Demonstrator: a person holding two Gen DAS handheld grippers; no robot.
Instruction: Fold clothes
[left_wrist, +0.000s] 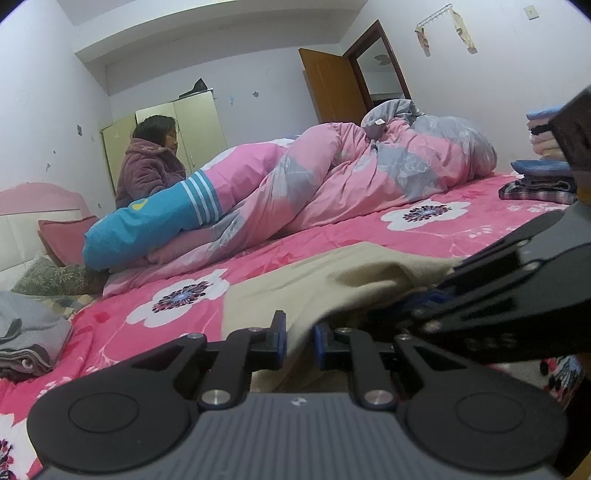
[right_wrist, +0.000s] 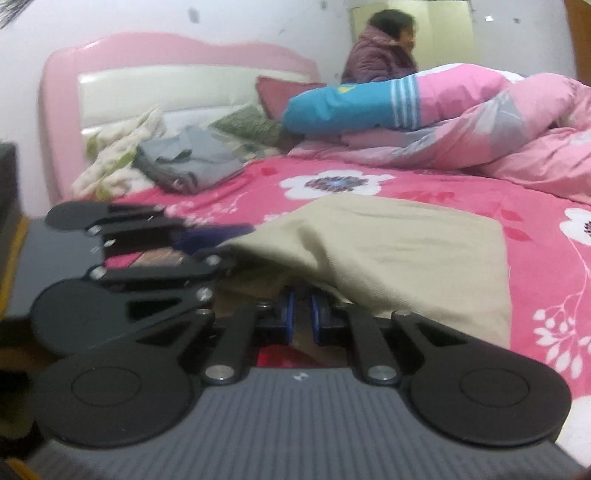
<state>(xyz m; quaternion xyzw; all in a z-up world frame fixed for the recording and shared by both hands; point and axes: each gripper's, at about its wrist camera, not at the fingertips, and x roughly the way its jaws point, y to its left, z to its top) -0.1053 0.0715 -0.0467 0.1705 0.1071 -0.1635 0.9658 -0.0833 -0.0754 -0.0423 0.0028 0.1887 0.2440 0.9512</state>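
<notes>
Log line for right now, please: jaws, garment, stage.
left gripper: jaws shut on beige garment | right gripper: jaws shut on same garment's near edge | garment on pink bedsheet | stage: fold beginning

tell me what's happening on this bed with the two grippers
A person is folding a beige garment on the pink floral bedsheet, a handheld gripper in each hand. The left gripper and the right gripper are both shut on the garment's near edge, side by side. Most of the cloth lies flat. Folded clothes are stacked at the far corner, and another person sits beyond the rumpled duvet.
</notes>
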